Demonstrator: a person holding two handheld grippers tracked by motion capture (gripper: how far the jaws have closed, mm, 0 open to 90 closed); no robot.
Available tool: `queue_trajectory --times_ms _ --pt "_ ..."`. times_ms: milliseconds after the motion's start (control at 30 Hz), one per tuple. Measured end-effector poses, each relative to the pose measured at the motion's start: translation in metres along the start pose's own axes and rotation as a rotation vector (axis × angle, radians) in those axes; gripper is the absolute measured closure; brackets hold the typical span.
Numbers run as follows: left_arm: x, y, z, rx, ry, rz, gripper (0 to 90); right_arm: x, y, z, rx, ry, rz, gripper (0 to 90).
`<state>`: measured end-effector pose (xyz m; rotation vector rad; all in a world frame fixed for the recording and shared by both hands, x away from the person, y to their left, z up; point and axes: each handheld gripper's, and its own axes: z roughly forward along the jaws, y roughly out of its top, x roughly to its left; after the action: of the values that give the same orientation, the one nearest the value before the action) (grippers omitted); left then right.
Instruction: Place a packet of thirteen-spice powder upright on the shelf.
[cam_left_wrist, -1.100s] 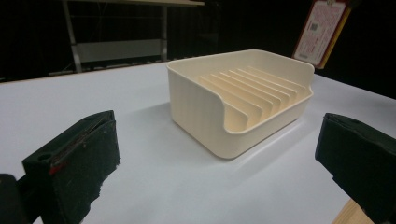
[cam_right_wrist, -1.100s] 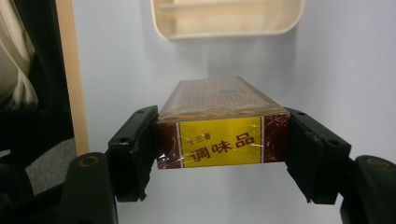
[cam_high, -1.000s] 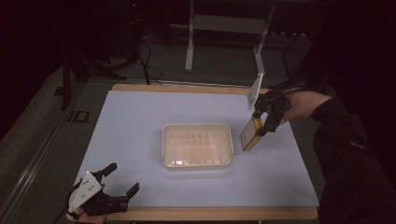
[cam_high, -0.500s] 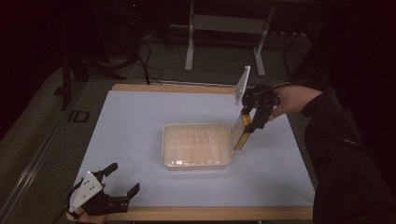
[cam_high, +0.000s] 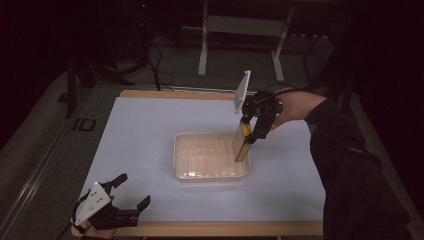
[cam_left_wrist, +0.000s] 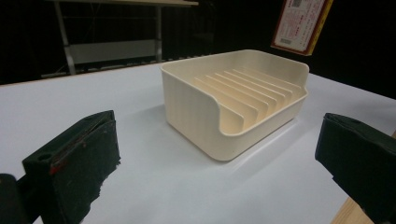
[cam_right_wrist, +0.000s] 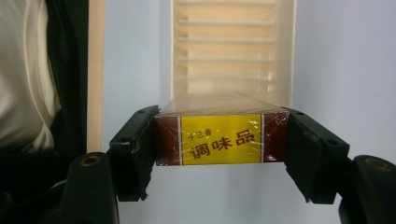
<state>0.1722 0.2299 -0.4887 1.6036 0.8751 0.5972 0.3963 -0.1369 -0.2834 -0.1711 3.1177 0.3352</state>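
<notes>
My right gripper (cam_high: 248, 134) was clamped on a flat, film-wrapped box with dark red ends and a yellow label (cam_right_wrist: 220, 138), one black jaw pressed against each narrow end. The box hung on edge, tilted a little, just above the right end of the cream plastic tray with raised divider ribs (cam_high: 178, 156) that stood near the middle of the pale blue table top (cam_high: 135, 130). My left gripper (cam_high: 118, 200) rested well apart from the tray, at the near left corner of the table, with its jaws standing wide and nothing between them.

My worry was the slots. If I lowered the box while it leaned, I judged its lower edge could land on top of a rib or on the tray's right wall rather than between two ribs, and the light tray might slide or tip under the push. The shiny film also looked slippery, so the box could twist in the jaws if it caught.

Much was hard to read. In the right gripper view the box hid the near end of the tray, so I could not tell which slot lay under it. In the left gripper view the box was cut off at the top edge, beyond the tray (cam_left_wrist: 236, 105). The room around the table was too dark to make out.
</notes>
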Motion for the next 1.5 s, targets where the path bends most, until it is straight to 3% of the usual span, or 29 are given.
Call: queue_trajectory --times_ms 333,600,800,1167,1500 --pt "0.001 0.000 0.001 -0.002 -0.011 0.001 0.0 -0.001 0.020 0.001 -0.051 -0.006 -0.040 32.1" --pt "0.001 0.000 0.000 -0.002 -0.010 0.005 0.0 -0.004 0.044 0.014 -0.034 0.009 -0.067 32.1" --pt "0.001 0.000 0.000 -0.004 -0.011 0.004 0.0 -0.008 0.058 0.019 -0.033 0.020 -0.061 32.1" --pt "0.000 0.000 -0.001 -0.007 -0.014 0.002 0.0 -0.010 0.085 0.027 -0.053 0.038 -0.082 32.2" --pt "0.001 0.000 -0.002 -0.011 -0.016 -0.001 0.0 -0.019 0.111 0.045 -0.065 0.060 -0.091 32.2"
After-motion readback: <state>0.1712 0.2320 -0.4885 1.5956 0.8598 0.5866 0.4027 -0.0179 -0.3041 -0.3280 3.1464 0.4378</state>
